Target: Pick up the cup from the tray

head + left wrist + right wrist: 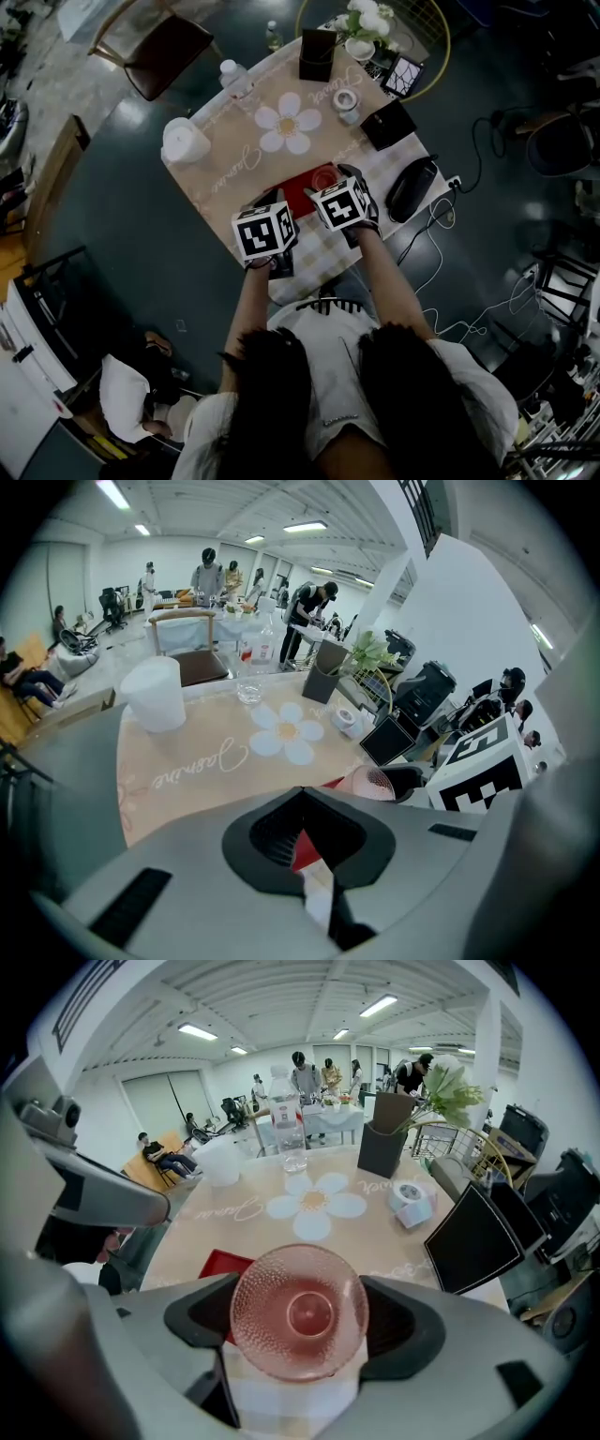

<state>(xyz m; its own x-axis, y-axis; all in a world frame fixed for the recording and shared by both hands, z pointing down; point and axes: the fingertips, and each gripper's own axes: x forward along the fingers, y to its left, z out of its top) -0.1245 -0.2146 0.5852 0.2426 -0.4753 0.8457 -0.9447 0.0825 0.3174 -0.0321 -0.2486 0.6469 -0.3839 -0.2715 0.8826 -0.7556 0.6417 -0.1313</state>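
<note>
A pink dimpled glass cup (298, 1312) fills the gap between the jaws of my right gripper (298, 1326), which is shut on it; the cup's base faces the camera. Behind it lies the red tray (223, 1267) on the checked cloth. In the head view both grippers hang over the tray (311, 181) at the table's near edge, the right gripper (345, 199) hiding the cup. My left gripper (305, 855) is beside it, its jaws shut with nothing between them; a sliver of tray (306, 848) shows through. The cup (375, 782) appears at the left gripper view's right.
On the beige flower-print table runner (281, 127) stand a white roll (185, 141), a water bottle (234, 77), a dark holder (317, 54), a tape roll (347, 98) and a black box (387, 124). A black bag (412, 186) sits at the right edge. A chair (155, 42) and floor cables (450, 281) surround the table.
</note>
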